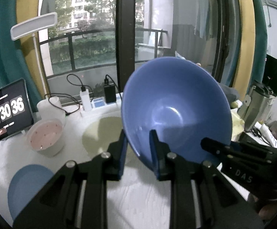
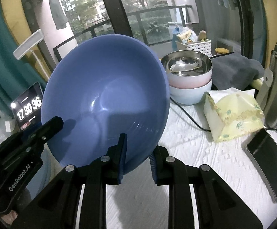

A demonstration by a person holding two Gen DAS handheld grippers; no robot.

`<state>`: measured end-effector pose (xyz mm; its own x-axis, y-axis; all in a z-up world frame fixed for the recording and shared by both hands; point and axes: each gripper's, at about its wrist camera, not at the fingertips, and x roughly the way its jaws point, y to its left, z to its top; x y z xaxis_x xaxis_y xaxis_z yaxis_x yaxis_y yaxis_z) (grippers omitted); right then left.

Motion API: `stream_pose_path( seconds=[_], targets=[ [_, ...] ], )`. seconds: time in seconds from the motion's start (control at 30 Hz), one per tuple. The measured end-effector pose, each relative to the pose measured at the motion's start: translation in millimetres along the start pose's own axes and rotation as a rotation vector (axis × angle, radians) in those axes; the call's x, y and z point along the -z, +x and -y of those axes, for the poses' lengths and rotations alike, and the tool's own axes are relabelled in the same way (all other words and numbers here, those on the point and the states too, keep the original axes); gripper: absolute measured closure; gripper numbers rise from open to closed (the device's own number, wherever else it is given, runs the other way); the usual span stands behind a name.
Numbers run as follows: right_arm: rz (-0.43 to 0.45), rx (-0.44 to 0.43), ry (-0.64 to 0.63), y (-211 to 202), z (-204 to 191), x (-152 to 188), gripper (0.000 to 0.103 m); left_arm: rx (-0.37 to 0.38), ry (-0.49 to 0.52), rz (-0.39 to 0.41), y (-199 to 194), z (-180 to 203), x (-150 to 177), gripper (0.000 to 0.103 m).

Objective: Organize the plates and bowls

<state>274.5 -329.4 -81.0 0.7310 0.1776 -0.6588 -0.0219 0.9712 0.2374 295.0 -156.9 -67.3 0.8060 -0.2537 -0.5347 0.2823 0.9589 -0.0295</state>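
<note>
Glossy, smooth blue bowl [image 2: 108, 87], plastic by the look, with soft highlights inside. Matt black gripper fingers [image 1: 158, 152] faced with ribbed blue pads. White tablecloth [image 2: 195, 152], woven and textured. Polished metal bowl [image 2: 186, 63] nested in smooth pastel bowls [image 2: 188, 93]. Grey towel [image 2: 236, 70], soft cloth. Crinkly plastic tissue pack [image 2: 234, 118]. Semi-matt blue plate [image 1: 27, 187]. Translucent plastic tub [image 1: 46, 137]

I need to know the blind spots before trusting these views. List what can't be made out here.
- Left wrist view: the blue bowl hides part of the green plate and the table behind.
- Left wrist view: the blue plate is cut off by the left gripper.
- Right wrist view: the bowl hides part of the clock; the stacked bowls hide their own count.
</note>
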Motion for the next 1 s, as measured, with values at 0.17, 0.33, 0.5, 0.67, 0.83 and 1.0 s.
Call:
stream_pose_path(
  seconds=[0.17,0.33,0.5,0.67,0.83,1.0],
  targets=[
    [-0.009,-0.002,-0.003,-11.0,-7.3,14.3,0.079,0.000,-0.010,-0.009,-15.6,-3.2,13.9,0.080],
    [-0.020,-0.008,-0.008,-20.0,-16.1,28.7,0.079,0.000,-0.023,-0.019,-31.4,-7.7,28.0,0.080],
    [-0.034,-0.014,-0.018,-24.1,-25.7,41.7,0.079,-0.007,-0.037,-0.025,-44.6,-13.1,40.1,0.080],
    [-0.062,-0.020,-0.032,-26.9,-36.2,55.9,0.079,-0.013,-0.066,-0.046,-54.7,-20.5,54.4,0.080],
    [-0.095,-0.027,-0.045,-28.9,-46.5,68.6,0.079,-0.017,-0.098,-0.068,-63.3,-29.4,70.5,0.080],
    [-0.131,-0.035,-0.049,-28.3,-54.0,81.2,0.079,-0.021,-0.117,-0.101,-66.0,-37.9,84.3,0.080]
  ],
)
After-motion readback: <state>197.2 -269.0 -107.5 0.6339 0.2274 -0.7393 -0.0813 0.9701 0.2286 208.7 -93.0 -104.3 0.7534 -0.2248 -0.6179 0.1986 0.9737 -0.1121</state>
